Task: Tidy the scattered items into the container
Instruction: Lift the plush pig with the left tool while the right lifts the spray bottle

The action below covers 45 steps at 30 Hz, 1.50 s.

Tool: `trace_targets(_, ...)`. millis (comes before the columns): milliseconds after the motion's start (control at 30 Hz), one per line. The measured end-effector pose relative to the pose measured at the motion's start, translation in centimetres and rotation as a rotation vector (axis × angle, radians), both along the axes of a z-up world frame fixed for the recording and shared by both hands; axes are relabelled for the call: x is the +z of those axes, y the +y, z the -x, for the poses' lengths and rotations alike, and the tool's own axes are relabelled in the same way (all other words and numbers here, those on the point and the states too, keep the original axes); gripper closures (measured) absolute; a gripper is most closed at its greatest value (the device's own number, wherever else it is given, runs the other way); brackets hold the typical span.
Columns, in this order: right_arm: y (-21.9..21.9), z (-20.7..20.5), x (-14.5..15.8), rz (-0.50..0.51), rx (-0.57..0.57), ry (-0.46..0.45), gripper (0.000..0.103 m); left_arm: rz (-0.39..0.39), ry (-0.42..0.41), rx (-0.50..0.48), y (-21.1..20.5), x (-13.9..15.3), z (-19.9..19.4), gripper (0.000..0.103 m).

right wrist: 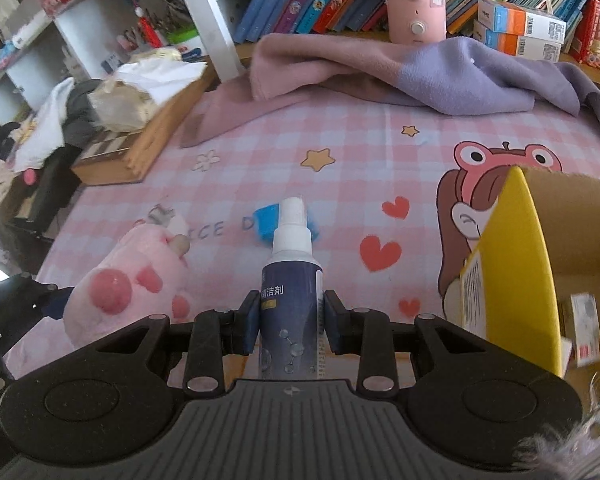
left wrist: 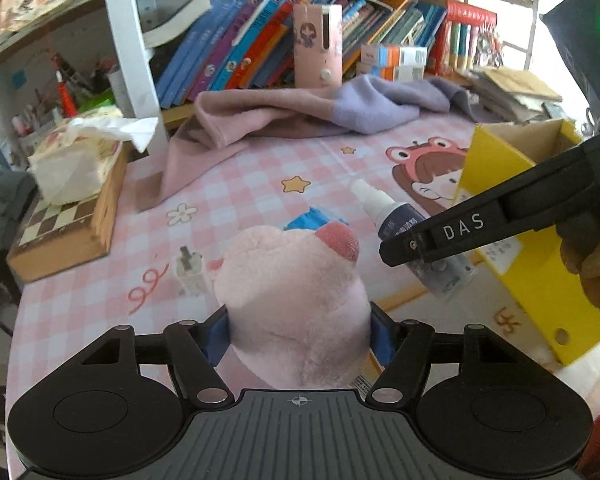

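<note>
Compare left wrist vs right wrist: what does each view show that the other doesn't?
Left wrist only: the left gripper closed on the pink plush toy, and the right gripper's black arm from the side.

Right wrist only: the right gripper's blue pads clamping the navy-and-white spray bottle, the toy's pink paw pads, and a label inside the yellow cardboard box.

Both: toy, bottle, box, small blue item, pink checked tablecloth, wooden chessboard box.

White letters "DAS" stand on the black arm of the right claw (left wrist: 416, 246) in the left wrist view. The dark blue spray bottle (right wrist: 290, 280) carries white Chinese characters, "洁剂" being the legible part. On the pink checked cloth (right wrist: 340, 140) the printed letters "ICE D" show. Book spines and box labels are too blurred to read.
</note>
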State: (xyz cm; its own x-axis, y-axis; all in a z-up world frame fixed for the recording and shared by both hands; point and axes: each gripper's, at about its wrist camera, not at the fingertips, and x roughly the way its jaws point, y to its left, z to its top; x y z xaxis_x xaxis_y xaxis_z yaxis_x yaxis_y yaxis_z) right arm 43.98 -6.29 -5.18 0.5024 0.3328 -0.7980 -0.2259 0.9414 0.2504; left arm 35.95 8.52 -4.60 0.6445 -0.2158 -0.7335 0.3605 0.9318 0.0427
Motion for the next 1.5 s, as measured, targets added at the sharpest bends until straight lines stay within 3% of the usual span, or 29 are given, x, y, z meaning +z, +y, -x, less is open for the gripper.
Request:
trace_targets(867,0.0,19.6,4.6,0.025,0.102,-0.115,0.073,0.160,-0.042,-0.008,1.7,4.5,17.8,0.035)
trace_targets(1500,-2.0,32.3,5.1,0.039,-0.058,-0.149,0.073,0.200,-0.049,-0.139,1.3,5.0,27.9,0.035)
